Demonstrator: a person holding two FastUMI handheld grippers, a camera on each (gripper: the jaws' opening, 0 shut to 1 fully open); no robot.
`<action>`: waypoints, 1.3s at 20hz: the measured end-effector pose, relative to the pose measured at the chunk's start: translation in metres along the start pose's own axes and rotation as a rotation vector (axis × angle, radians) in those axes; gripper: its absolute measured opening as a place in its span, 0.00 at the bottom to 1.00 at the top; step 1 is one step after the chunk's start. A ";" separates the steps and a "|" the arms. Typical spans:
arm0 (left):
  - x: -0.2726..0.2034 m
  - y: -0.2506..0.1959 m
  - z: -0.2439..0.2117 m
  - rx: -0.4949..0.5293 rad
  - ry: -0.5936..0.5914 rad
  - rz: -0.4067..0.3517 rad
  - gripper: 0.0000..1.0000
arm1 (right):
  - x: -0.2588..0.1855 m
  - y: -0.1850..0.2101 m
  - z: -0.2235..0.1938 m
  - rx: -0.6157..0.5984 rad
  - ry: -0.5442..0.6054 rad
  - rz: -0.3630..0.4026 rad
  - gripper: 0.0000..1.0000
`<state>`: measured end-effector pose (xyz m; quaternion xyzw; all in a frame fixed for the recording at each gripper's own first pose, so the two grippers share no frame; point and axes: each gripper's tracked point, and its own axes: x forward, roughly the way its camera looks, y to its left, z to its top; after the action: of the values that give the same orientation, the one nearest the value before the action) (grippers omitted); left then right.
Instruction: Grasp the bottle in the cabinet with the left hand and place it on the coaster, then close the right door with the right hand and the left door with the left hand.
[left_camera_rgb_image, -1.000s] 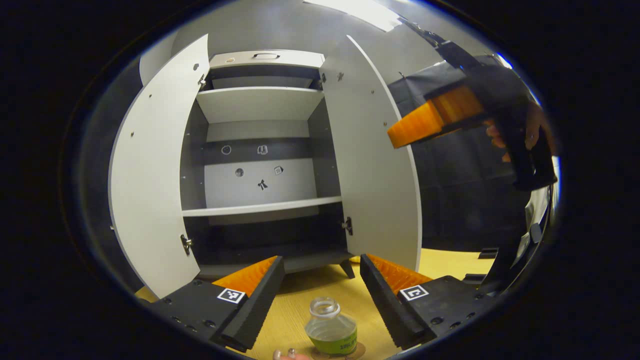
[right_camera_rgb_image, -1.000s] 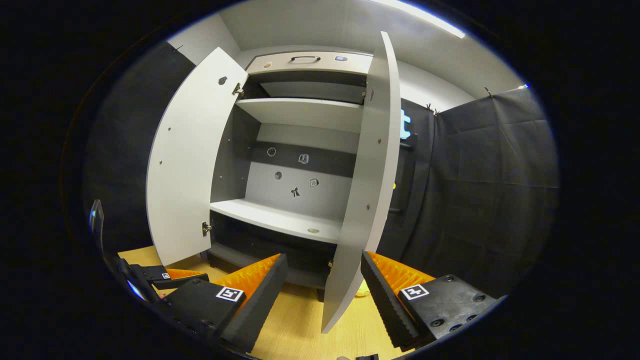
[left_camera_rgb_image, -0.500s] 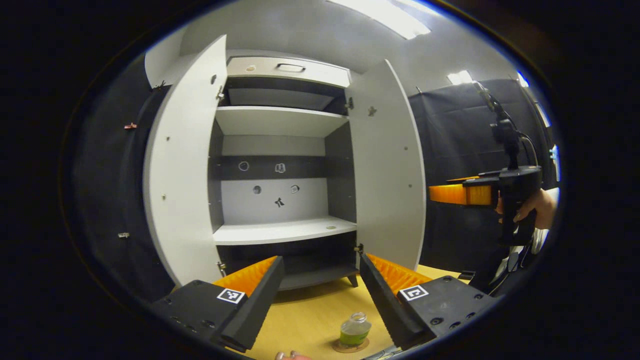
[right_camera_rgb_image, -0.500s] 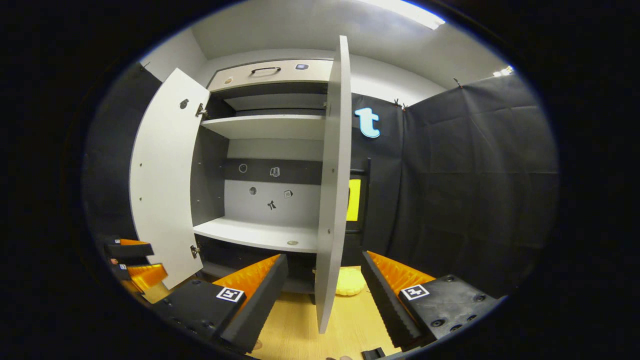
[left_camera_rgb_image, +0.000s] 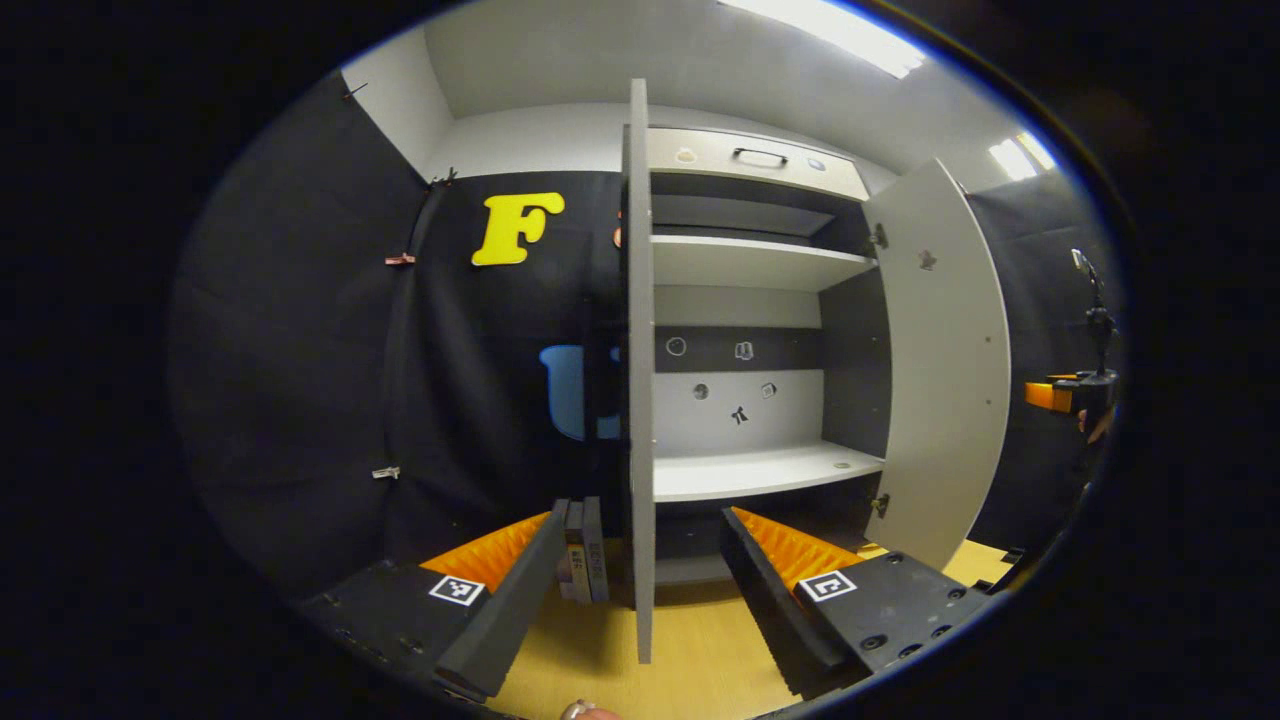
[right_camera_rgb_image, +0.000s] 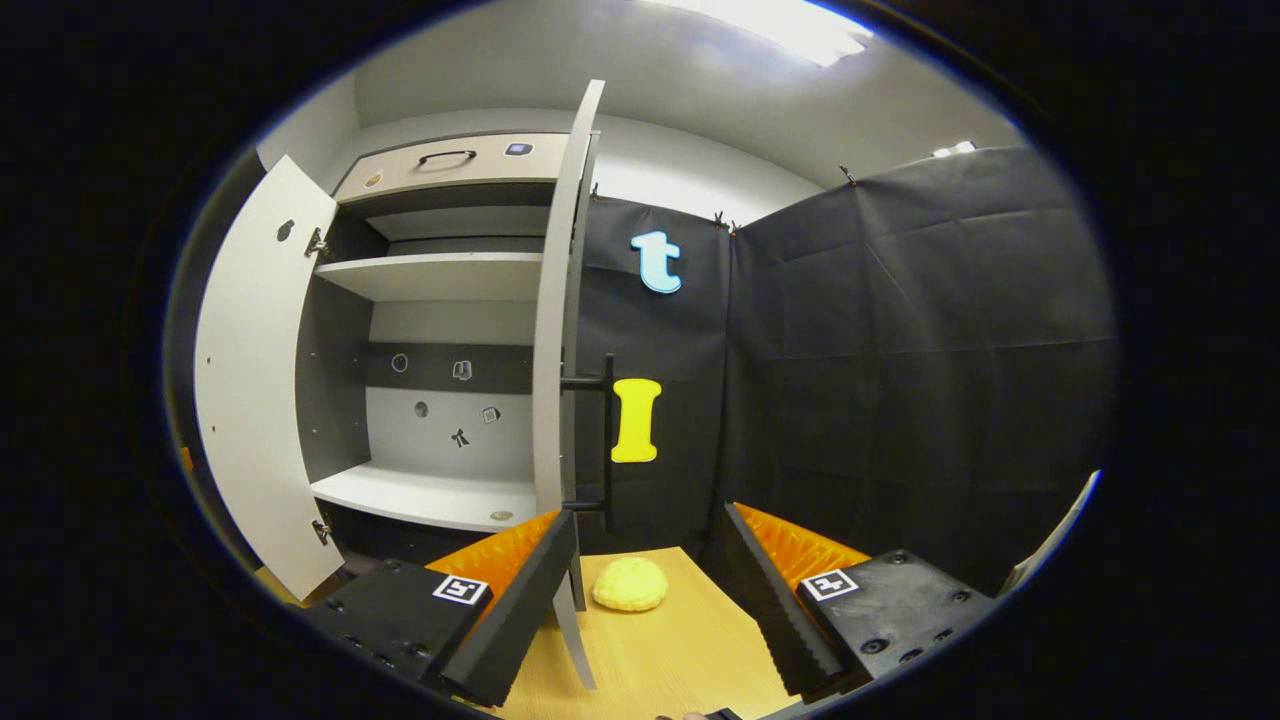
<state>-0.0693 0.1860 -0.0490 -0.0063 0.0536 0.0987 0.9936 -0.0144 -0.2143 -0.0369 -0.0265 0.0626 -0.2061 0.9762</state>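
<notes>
The grey cabinet (left_camera_rgb_image: 760, 470) stands open with bare shelves. In the left gripper view its left door (left_camera_rgb_image: 638, 350) is edge-on, running down between the fingers of my open left gripper (left_camera_rgb_image: 645, 515); I see no contact. The right door (left_camera_rgb_image: 940, 360) swings out beyond it, and the right gripper (left_camera_rgb_image: 1060, 395) hovers far right, outside that door. In the right gripper view the right door (right_camera_rgb_image: 555, 350) is nearly edge-on with its black handle (right_camera_rgb_image: 605, 430) on the outer face. My open right gripper (right_camera_rgb_image: 648, 512) straddles the door's lower edge, which sits close to the left finger. The left door (right_camera_rgb_image: 250, 380) stands wide open.
A few books (left_camera_rgb_image: 585, 550) stand on the wooden table (left_camera_rgb_image: 700, 660) behind the left door. A yellow rounded object (right_camera_rgb_image: 628, 583) lies on the table (right_camera_rgb_image: 680, 650) just outside the right door. Black cloth walls close in on both sides.
Both grippers have shifted outward, so each door now appears edge-on between its gripper's fingers. The bottle on its coaster has slid out of the left gripper view. Both doors remain open.
</notes>
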 end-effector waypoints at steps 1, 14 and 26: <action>0.002 0.012 0.001 0.017 0.004 0.031 0.98 | 0.007 -0.001 0.001 0.006 -0.006 0.008 0.98; 0.049 0.016 0.007 0.011 0.035 0.124 0.98 | 0.038 0.037 -0.009 0.024 0.026 0.276 0.94; 0.030 0.048 0.002 -0.033 0.051 0.235 0.98 | 0.054 0.154 -0.017 0.055 0.059 0.545 0.95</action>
<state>-0.0491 0.2386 -0.0500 -0.0188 0.0776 0.2154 0.9733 0.0939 -0.0962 -0.0716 0.0239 0.0900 0.0617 0.9937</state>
